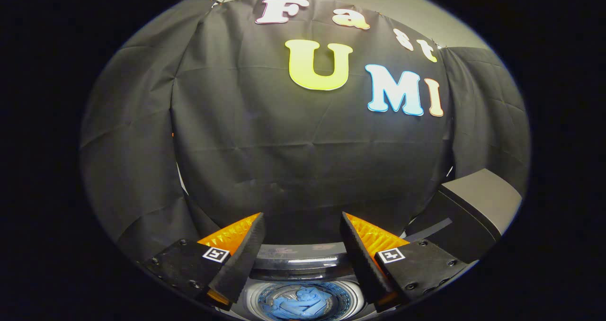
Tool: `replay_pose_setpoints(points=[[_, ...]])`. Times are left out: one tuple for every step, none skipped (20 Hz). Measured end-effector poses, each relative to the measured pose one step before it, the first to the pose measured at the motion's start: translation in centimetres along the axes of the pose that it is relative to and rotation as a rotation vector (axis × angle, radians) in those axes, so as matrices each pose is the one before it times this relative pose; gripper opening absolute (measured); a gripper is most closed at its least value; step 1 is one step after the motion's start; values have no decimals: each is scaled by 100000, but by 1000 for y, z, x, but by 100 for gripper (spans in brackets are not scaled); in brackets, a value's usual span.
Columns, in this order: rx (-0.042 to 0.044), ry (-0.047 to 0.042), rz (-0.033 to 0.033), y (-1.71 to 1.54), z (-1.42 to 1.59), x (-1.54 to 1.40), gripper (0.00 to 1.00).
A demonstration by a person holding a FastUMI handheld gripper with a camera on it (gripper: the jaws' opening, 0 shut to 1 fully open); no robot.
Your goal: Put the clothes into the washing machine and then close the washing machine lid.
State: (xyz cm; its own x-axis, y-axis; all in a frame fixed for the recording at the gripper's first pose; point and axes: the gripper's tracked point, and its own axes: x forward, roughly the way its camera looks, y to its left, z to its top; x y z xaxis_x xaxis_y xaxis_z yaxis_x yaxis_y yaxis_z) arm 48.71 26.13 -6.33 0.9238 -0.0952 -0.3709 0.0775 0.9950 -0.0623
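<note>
A blue garment (299,304) lies crumpled inside the round drum (351,296) of a top-loading washing machine, low between and below my fingers. The machine's dark back panel (303,263) runs across just beyond the drum. My gripper (301,226) hangs above the opening, open, with a wide gap and nothing between the fingers. Whether the lid is up or down cannot be made out here.
The booth's black cloth wall (303,160) rises right behind the machine. A grey box-like object (478,202) with a dark side stands to the right of the right finger.
</note>
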Motion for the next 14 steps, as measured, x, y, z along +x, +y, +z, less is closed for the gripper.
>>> replay_pose_setpoints(points=[[-43,41,-138,-3,-384,-482,98],[58,150,-96,-53,-256,-334,98],[47,209,-102,1,-281,-409,98],[44,-28,-115,21,-184,-217,98],[-61,-151,-23,74,-230,-293,98],[-146,-41,183,34,-61,-158,98],[75,127,155,12,-126,-150,98],[61,234,134,-9,-141,-75,98],[42,107,14,16,-222,-277,98],[-141,244,-26,34,-179,-239,98],[-14,78,-73,32,-289,-346,98],[-61,70,235,34,-244,-185,98],[-154,-137,212,150,-245,-255,98],[-77,-114,-69,-13,-259,-218,97]])
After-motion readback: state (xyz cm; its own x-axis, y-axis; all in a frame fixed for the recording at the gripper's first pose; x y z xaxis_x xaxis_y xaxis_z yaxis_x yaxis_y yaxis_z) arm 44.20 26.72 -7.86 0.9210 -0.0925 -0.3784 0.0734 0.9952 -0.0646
